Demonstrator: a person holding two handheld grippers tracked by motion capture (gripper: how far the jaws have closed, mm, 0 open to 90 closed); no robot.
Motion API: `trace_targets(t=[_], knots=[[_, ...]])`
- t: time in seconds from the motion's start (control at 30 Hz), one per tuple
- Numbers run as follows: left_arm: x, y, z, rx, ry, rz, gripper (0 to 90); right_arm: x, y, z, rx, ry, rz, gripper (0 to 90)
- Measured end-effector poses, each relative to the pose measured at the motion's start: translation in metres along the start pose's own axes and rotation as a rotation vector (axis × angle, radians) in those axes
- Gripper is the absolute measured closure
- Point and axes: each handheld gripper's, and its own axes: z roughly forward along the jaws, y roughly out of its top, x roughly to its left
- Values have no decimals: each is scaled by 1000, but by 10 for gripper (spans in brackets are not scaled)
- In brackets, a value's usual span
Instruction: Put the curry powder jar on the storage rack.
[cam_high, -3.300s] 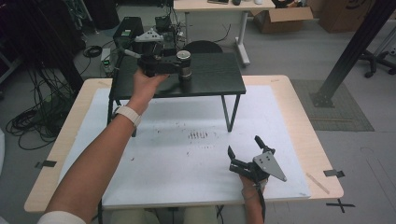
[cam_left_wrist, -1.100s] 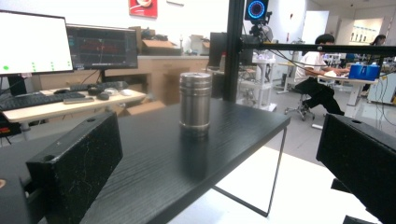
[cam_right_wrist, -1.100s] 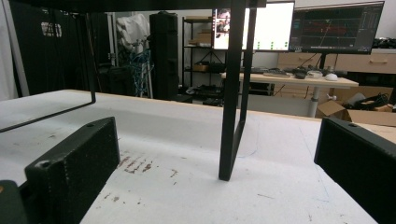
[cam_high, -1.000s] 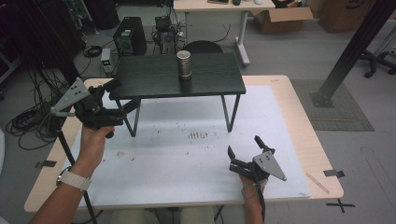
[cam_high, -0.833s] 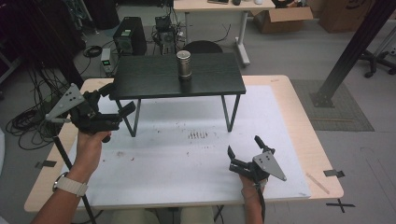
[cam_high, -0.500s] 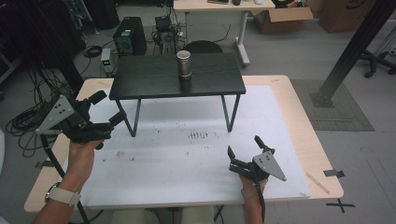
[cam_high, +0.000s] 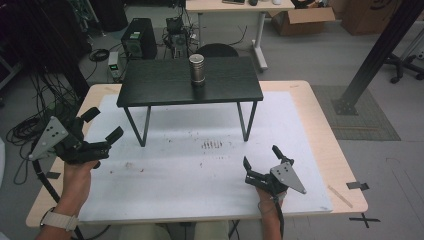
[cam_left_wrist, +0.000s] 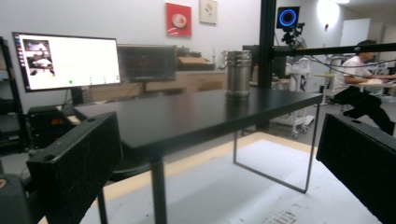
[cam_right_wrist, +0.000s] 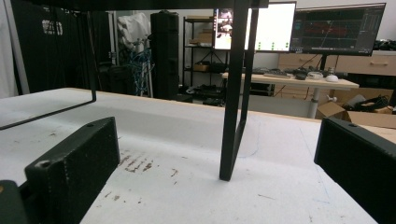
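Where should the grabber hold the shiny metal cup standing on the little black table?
Probably around the middle of the shiny metal cylinder cup, coming level from the front. It stands upright on the small black table with straight round sides and nothing beside it. The left gripper is open, already facing it.

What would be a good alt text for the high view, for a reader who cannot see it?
A metal cup stands upright on a small black table, which sits on a larger white-topped table. The left gripper is held open above the near left edge; the right gripper rests open near the front right.
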Motion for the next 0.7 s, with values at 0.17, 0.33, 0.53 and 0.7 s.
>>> trace_targets(t=[0.17, 0.33, 0.53, 0.7], knots=[[5, -12, -8, -1, 24, 1, 8, 0, 0, 0, 1, 0, 0, 0], [10, -26, -17, -4, 49, -14, 7, 0, 0, 1, 5, 2, -3, 0], [14, -42, -24, -1, 70, -5, 8, 1, 0, 1, 6, 2, -9, 0], [17, -53, -28, -5, 89, 2, 6, 1, 0, 1, 8, 3, -11, 0]])
